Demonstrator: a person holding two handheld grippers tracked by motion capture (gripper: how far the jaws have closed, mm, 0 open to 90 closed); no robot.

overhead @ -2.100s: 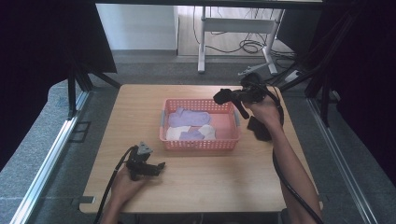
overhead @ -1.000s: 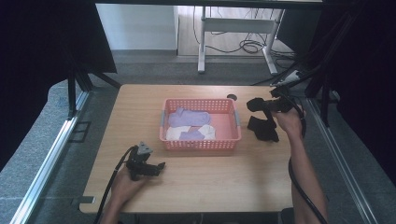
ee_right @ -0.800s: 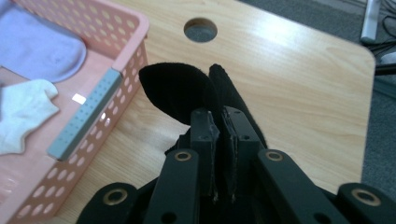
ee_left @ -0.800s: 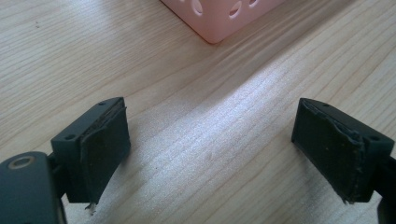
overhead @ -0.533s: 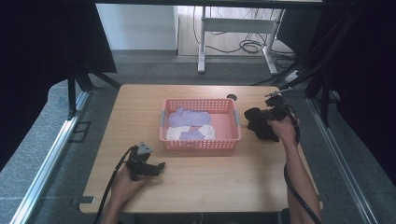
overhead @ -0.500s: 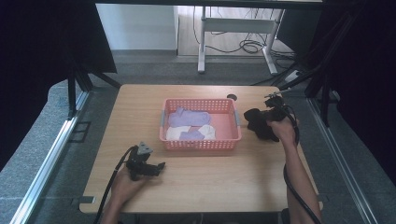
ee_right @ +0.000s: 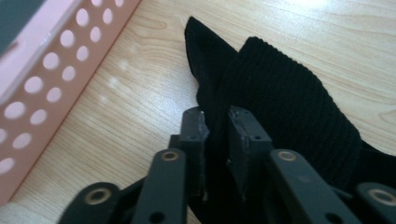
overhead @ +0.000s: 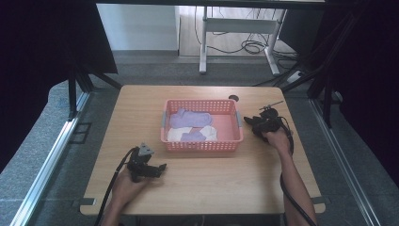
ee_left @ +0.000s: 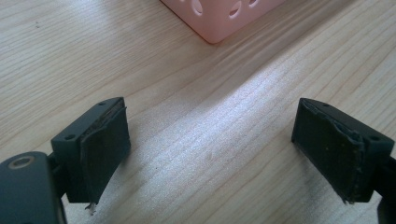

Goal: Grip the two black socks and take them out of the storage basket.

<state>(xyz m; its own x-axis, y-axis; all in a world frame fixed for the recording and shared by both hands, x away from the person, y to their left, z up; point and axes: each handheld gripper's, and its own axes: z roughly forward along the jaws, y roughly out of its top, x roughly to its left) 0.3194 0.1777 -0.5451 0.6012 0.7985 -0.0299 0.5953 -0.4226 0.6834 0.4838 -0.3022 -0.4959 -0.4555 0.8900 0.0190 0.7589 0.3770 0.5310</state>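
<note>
Two grippers are in my charge here, and only one is busy: my right gripper sits low over the pale wooden desk just to the right of the pink perforated plastic basket, with the black ribbed knit sock running up between its jaws. The jaws have just been opening a little and now stand narrowly apart, the fabric filling the gap; I cannot tell whether the pads are pressing on it or have let go. I judge I have brought the sock down outside the basket to lay it on the bare desk, apart from the lilac and cream socks lying inside. The black sock lies crumpled, one corner standing up in a point near the basket wall, its ribbing plain in the right gripper view; it is soft and will slump flat once released. In the high view it shows as a dark bundle under my right hand. My left gripper rests near the front edge of the desk, jaws wide open and holding nothing, waiting clear of the work.
</note>
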